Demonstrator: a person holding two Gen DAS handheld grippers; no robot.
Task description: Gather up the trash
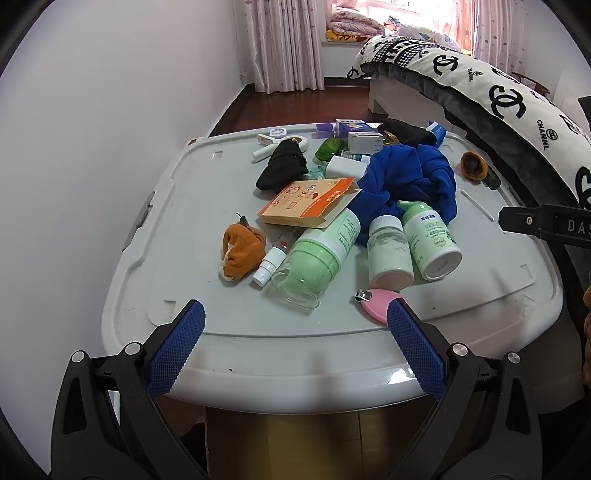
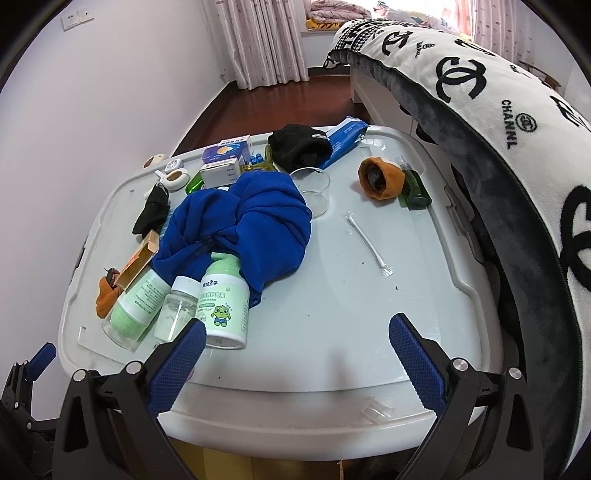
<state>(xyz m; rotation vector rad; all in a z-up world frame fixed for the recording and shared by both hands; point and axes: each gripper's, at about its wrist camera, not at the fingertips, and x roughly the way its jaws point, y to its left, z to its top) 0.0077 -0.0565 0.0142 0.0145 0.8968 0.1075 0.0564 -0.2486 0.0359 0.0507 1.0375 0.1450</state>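
Blue-padded, both the left gripper [image 1: 295, 321] and right gripper [image 2: 297, 339] hang wide open and empty, with the 3 toppled bottles [image 1: 388, 251] just beyond their fingers, likely choosing trash.

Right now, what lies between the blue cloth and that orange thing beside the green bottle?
A clear glass cup beside the blue cloth, then bare lid up to the orange thing; the right wrist view shows it.

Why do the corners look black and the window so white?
Both wrist views are fisheye, so dark round edges frame each picture and straight lines bend. In the left wrist view the window is washed out by daylight, and a bright glare sits on the lid's front rim. In the right wrist view soft shadows lie on the lid between the fingers.
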